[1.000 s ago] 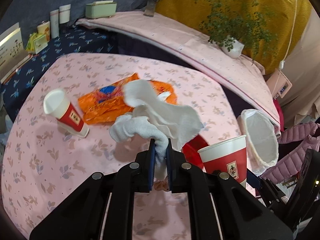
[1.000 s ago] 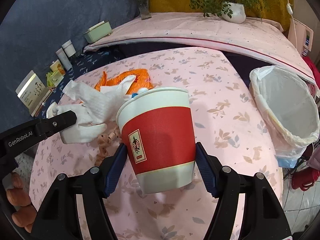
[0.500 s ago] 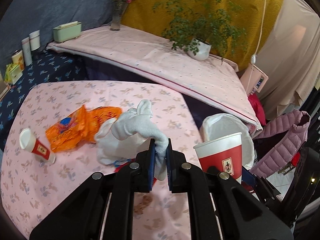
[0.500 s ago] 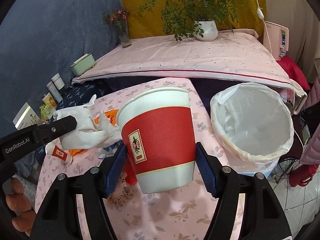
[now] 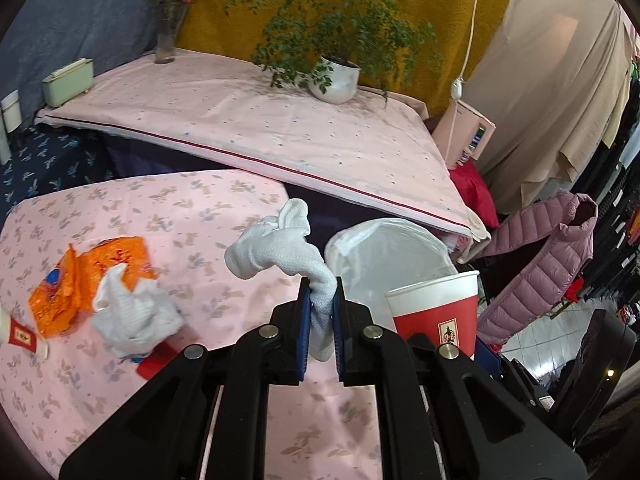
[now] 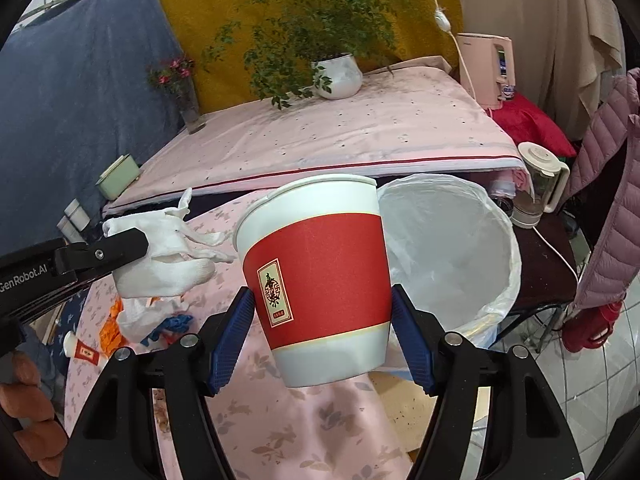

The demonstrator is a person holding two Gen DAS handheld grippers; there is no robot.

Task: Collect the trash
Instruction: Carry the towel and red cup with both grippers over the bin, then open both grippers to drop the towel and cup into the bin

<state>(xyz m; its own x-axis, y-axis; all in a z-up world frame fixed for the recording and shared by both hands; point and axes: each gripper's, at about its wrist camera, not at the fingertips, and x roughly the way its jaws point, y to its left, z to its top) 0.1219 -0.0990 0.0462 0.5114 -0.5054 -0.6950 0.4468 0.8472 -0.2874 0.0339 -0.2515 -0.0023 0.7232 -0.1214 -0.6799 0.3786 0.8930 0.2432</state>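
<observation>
Now | left tongs (image 5: 320,312) pinch tissue (image 5: 276,248), tail hidden | right tongs (image 6: 322,336) clamp cup (image 6: 320,276), hiding bin (image 6: 452,248) rim

- Soft, even indoor light in both views, colours reading true, no hard shadows on the pink tablecloth (image 5: 192,216).
- Faint shade under the crumpled tissue (image 5: 132,316) lying on the cloth, nothing sharper.
- Mild sheen on the white bin liner (image 6: 452,240); slight gloss on the tiled floor (image 6: 592,364) at the right.
- Heavy fisheye bend: the far table's edge curves, black vignette fills every corner.
- Focus holds well through the centre; a little softness toward the rims, and the clothes rack (image 5: 624,216) at far right goes dim and murky.
</observation>
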